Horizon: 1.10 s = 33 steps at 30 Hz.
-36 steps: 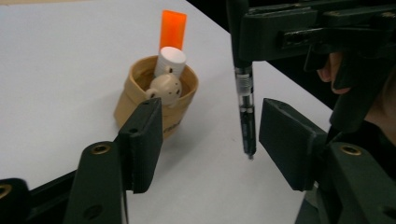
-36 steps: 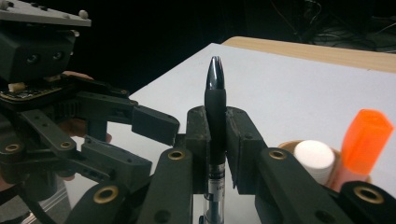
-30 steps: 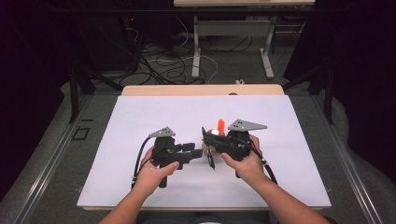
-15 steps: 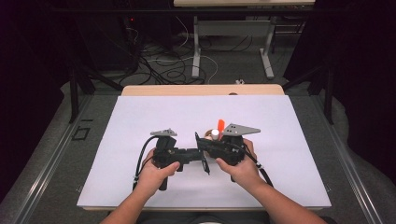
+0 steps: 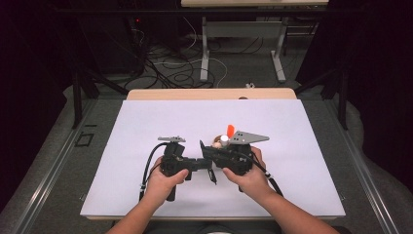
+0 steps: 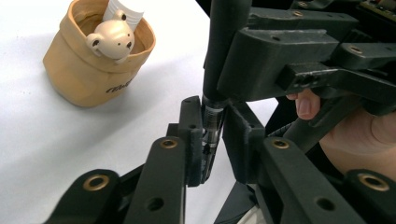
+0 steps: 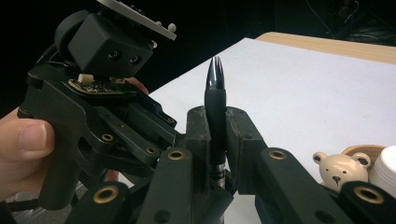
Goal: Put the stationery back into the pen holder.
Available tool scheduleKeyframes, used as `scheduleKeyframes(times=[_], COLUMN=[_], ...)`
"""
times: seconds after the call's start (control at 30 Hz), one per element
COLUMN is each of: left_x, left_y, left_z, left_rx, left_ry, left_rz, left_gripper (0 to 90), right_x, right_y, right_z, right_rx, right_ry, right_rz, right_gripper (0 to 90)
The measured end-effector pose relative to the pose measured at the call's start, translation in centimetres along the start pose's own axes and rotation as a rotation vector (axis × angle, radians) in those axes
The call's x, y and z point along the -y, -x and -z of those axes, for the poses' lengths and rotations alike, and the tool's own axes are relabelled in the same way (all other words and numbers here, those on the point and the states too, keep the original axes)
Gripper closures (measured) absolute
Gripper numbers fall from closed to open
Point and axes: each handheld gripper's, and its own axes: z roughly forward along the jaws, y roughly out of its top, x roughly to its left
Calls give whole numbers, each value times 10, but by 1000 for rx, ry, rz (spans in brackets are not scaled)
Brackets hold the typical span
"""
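I hold both grippers nose to nose over the near middle of the white table (image 5: 146, 131), a hand on each. My left gripper (image 5: 195, 163) points right; my right gripper (image 5: 210, 151) points left, its grey plate (image 5: 247, 137) on top.

Between them is a black pen (image 7: 215, 107). In the right gripper view my right jaws are clamped on the pen's barrel, which stands upright between them with its tip (image 7: 215, 70) rising clear above the pads. In the left gripper view the pen (image 6: 219, 56) comes down from the top edge and its lower, banded section sits between my left jaws. The left jaw touches it; the right jaw stands a little off, so I cannot tell whether that gripper has a real hold or is merely closing around it.

Just behind the grippers, on the table, sits a small tan pouch (image 6: 86, 70) with a cream bear head (image 6: 112, 39) peeking over its rim and a white tube (image 6: 126, 8) standing inside. From the high view the pouch (image 5: 217, 143) shows past the right gripper, with an orange tip (image 5: 230, 130) poking up from it. In the right gripper view the bear (image 7: 339, 171) appears at lower right beside the white tube (image 7: 384, 170).

The left hand (image 7: 32, 144) wraps the left gripper's body; the right hand's thumb (image 6: 306, 103) shows beside the right gripper.
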Motion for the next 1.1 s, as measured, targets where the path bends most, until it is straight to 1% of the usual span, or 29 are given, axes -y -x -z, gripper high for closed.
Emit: scheduleKeyframes(times=[0.07,0.13,0.17,0.2,0.33,0.4,0.5,0.53,0.57,0.6,0.63,0.67,0.73,0.77,0.87,0.9,0.97,1.03,1.07,1.1], left_x=[0,1,1,1,0,0,-1,-1,-1,-2,-3,-4,-6,-7,-12,-14,-18,-22,-24,-26], left_y=[0,0,0,0,0,0,1,1,1,0,-1,-1,-2,-2,-3,-4,-4,-5,-6,-6], left_z=[0,0,-1,-1,0,0,0,1,1,2,3,4,6,7,10,11,12,12,12,12], left_rx=[6,10,8,2,-6,-7,-13,-22,-29,-30,-32,-38,-51,-54,-67,-71,-85,-98,-104,-108], left_ry=[0,3,2,0,-3,-1,-4,0,8,6,11,15,30,36,57,65,72,90,90,99], left_rz=[23,29,26,18,8,4,-4,-7,-6,-4,0,-2,-3,-2,-7,-9,-19,-36,-39,-41], left_gripper=[781,783,784,785,788,789,789,790,791,791,790,790,790,791,791,791,791,791,791,791], right_x=[0,0,1,1,1,1,1,0,0,-1,-1,-2,-2,-3,-2,-2,-1,0,0,1], right_y=[0,-1,-1,-1,-1,-1,-1,-1,-1,0,0,1,3,5,10,12,17,21,23,25], right_z=[0,0,0,0,0,0,0,1,1,2,3,5,8,10,16,17,20,23,25,25], right_rx=[2,2,2,3,4,4,6,5,8,2,2,1,6,10,19,31,36,50,53,57], right_ry=[0,-2,-1,-3,-2,-2,-2,-4,15,14,25,20,34,28,42,39,45,33,33,52], right_rz=[-1,5,10,5,5,-2,5,3,-2,-2,-7,-7,-11,-1,-15,-12,-17,-21,-26,-30], right_gripper=[806,805,805,806,805,804,797,790,764,735,714,699,674,663,631,625,607,589,573,555])
